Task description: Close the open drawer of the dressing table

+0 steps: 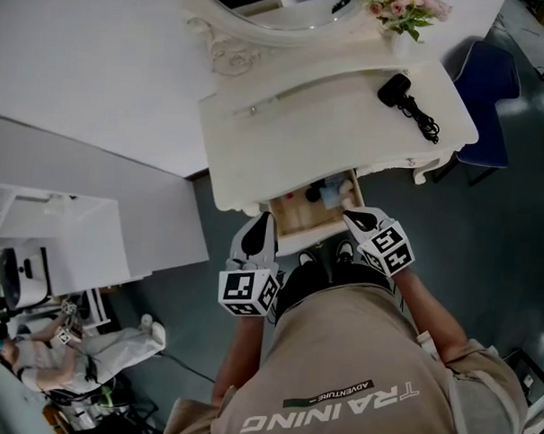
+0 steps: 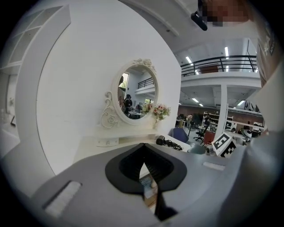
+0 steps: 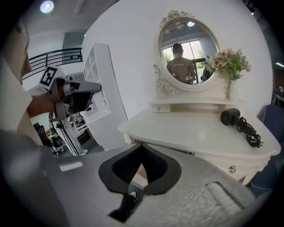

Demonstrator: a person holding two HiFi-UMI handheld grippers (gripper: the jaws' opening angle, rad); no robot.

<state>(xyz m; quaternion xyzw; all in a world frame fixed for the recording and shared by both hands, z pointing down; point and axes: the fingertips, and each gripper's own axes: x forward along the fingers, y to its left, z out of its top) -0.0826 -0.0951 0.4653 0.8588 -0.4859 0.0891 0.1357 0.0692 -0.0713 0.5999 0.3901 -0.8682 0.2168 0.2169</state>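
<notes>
The cream dressing table (image 1: 294, 123) has its drawer (image 1: 309, 224) pulled out toward me, with small bottles and boxes in its wooden inside. My left gripper (image 1: 264, 220) is shut, and its tips are at the left end of the drawer front. My right gripper (image 1: 352, 216) is also shut, at the right end of the front. In the left gripper view the left gripper (image 2: 143, 167) shows its dark pads pressed together. In the right gripper view the right gripper (image 3: 141, 162) shows the same, with the tabletop (image 3: 199, 131) just beyond. Nothing is held.
A black hair dryer (image 1: 396, 88) with its cord lies on the tabletop's right side. A vase of flowers (image 1: 404, 10) and an oval mirror (image 1: 263, 12) stand at the back. A blue chair (image 1: 487, 91) is to the right, white shelving (image 1: 59, 238) to the left, and a person (image 1: 77, 351) at lower left.
</notes>
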